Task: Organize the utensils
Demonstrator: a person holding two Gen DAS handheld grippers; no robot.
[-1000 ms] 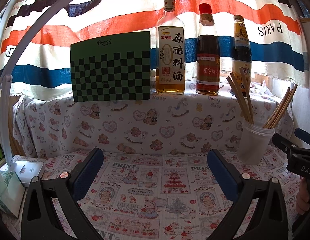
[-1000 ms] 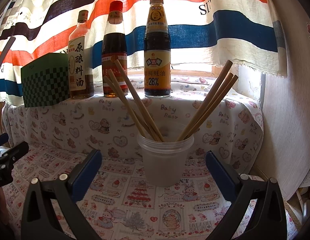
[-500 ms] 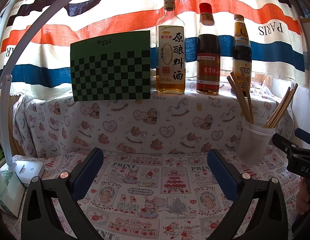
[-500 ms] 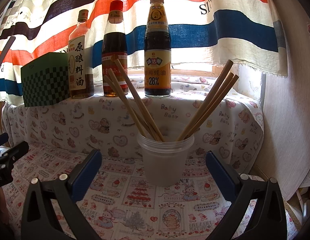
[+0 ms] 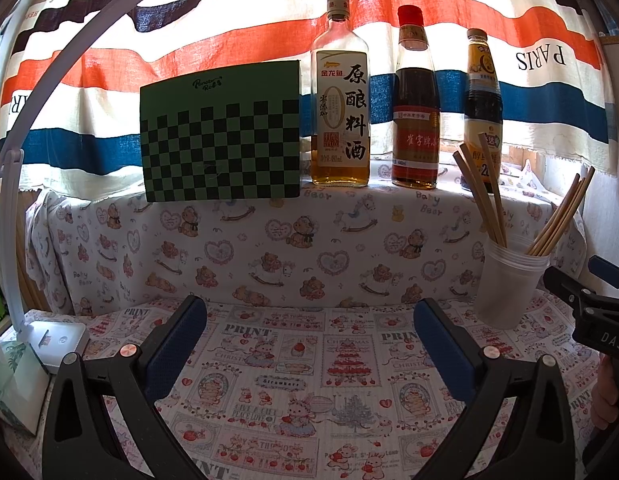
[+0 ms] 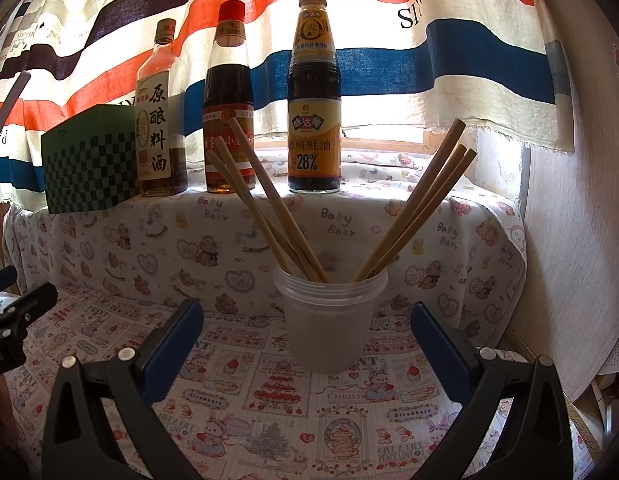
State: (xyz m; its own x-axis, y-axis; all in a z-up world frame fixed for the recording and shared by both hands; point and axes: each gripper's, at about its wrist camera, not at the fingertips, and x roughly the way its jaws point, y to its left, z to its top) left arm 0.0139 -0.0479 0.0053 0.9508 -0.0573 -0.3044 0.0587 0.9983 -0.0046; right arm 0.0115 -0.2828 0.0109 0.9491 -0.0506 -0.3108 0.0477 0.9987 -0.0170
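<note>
Gaping wide, both grippers' fingers (image 6: 173, 344) hold nothing; chopsticks (image 6: 269, 208) sit in cup (image 6: 329, 320)

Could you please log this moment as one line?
left gripper: open, empty | right gripper: open, facing translucent plastic cup | six wooden chopsticks: in cup

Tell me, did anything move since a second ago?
Nothing visibly moved. Both grippers, left and right, stay open and empty, and the chopsticks still lean in the plastic cup on the tablecloth.
</note>
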